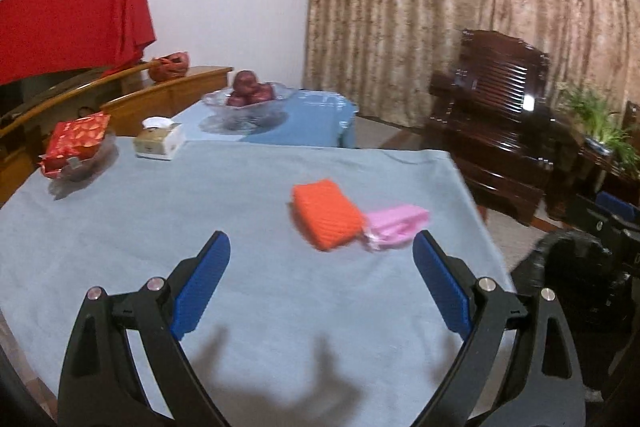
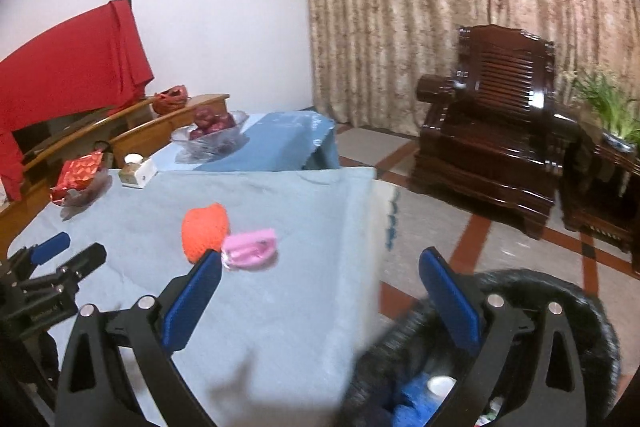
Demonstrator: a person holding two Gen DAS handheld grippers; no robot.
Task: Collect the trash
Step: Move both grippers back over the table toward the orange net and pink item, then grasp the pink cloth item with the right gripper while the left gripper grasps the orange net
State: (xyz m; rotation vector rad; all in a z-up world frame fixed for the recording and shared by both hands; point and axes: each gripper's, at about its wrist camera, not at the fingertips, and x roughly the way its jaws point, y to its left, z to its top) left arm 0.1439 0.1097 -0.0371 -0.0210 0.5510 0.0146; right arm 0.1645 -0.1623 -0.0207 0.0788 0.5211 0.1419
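Note:
An orange knitted pad and a pink crumpled wrapper lie side by side on the blue tablecloth. My left gripper is open and empty, just short of them. My right gripper is open and empty over the table's right edge, with the orange pad and pink wrapper ahead to its left. A black bin with blue and white scraps inside stands on the floor below the right gripper. The left gripper shows at the far left of the right wrist view.
A red packet in a glass dish, a tissue box and a glass bowl of red fruit stand at the table's far side. A dark wooden armchair and a plant stand to the right.

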